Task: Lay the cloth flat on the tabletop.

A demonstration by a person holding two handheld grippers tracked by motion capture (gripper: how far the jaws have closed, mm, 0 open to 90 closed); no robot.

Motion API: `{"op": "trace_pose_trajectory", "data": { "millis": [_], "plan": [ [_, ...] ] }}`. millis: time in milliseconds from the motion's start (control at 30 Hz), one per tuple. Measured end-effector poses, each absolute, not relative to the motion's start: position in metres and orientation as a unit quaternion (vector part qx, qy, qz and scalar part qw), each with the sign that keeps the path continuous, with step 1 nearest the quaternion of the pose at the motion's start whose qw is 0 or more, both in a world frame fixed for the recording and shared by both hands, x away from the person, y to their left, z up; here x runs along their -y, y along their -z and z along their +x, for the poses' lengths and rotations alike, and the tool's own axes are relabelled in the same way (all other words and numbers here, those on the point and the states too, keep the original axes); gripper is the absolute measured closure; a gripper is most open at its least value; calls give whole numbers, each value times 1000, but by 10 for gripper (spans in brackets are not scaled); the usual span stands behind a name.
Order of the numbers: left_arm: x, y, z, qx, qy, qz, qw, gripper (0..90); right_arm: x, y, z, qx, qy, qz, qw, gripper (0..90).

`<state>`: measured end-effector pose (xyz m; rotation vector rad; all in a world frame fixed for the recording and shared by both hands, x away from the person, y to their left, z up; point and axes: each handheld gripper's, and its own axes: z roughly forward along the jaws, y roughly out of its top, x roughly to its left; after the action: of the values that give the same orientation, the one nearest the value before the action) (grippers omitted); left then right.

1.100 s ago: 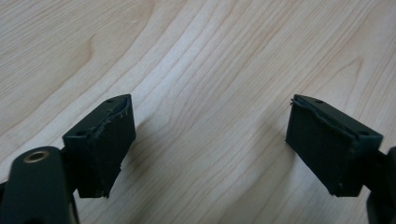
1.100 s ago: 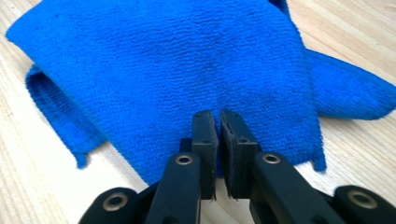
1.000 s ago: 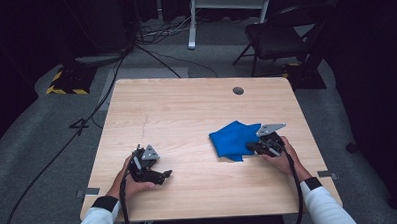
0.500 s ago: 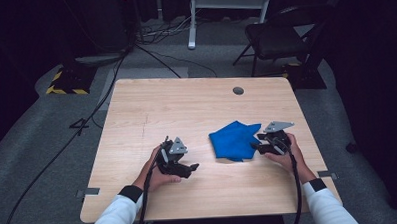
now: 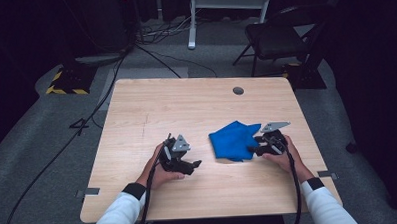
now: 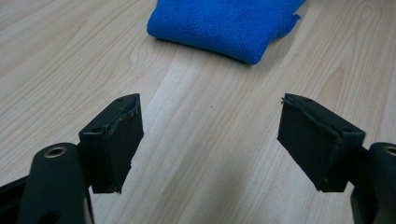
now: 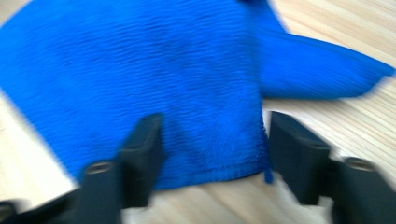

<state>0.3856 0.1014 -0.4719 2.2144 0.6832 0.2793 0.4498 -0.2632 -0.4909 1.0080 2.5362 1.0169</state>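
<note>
Cloth (image 5: 234,141), one blue folded piece, lies on the right half of the desk (image 5: 196,107), rumpled, with a flap sticking out toward the far right.

Right claw (image 7: 212,149) stands wide, its two black jaws straddling the near edge of the cloth; the hem lies between them but is not pinched. The picture from this claw is blurred. From above, the right claw (image 5: 260,146) sits at the cloth's right edge, touching or just beside it, with a grey three-cornered plate on top and a cable trailing back along the forearm.

Left claw (image 6: 210,140) also stands wide and holds nothing. Bare wood lies between its jaws, and the cloth (image 6: 224,25) sits ahead of it, near but clearly apart. From above, the left claw (image 5: 186,165) rests low over the desk just left of the cloth, pointing toward it.

Judged from this, the step in hand is taking hold of the cloth, likely to fold or spread it. The right claw seems placed to close on the hem. The left claw would need to move forward to the cloth's left edge, drop low enough to catch the fabric, then close.

Count: one cloth, two claws, two hands in white sleeves, one desk with one round cable hole (image 5: 238,90). One dark chair (image 5: 279,36) stands on the floor beyond the desk.
</note>
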Motion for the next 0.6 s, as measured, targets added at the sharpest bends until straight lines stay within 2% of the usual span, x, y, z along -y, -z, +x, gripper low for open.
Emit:
{"op": "trace_pose_trajectory", "data": {
  "millis": [133,167,200,233,267,500,600],
  "plan": [
    [-95,472,383,-257,-107,879,387,240,251,488,444,-879,-345,311,105,746],
    [-93,472,381,-251,-107,881,387,240,251,488,444,-879,-345,311,105,746],
    [-92,472,380,-248,-106,881,388,245,249,485,441,-880,-351,301,110,813],
    [-90,471,379,-244,-105,881,391,245,249,485,441,-880,-351,301,110,813],
    [-88,470,377,-243,-102,880,394,260,249,480,439,-879,-360,292,115,850],
    [-79,470,378,-238,-101,879,400,263,247,471,434,-874,-380,278,117,858],
    [-69,470,379,-233,-101,880,402,260,238,469,429,-879,-382,262,111,821]
  ]
}}
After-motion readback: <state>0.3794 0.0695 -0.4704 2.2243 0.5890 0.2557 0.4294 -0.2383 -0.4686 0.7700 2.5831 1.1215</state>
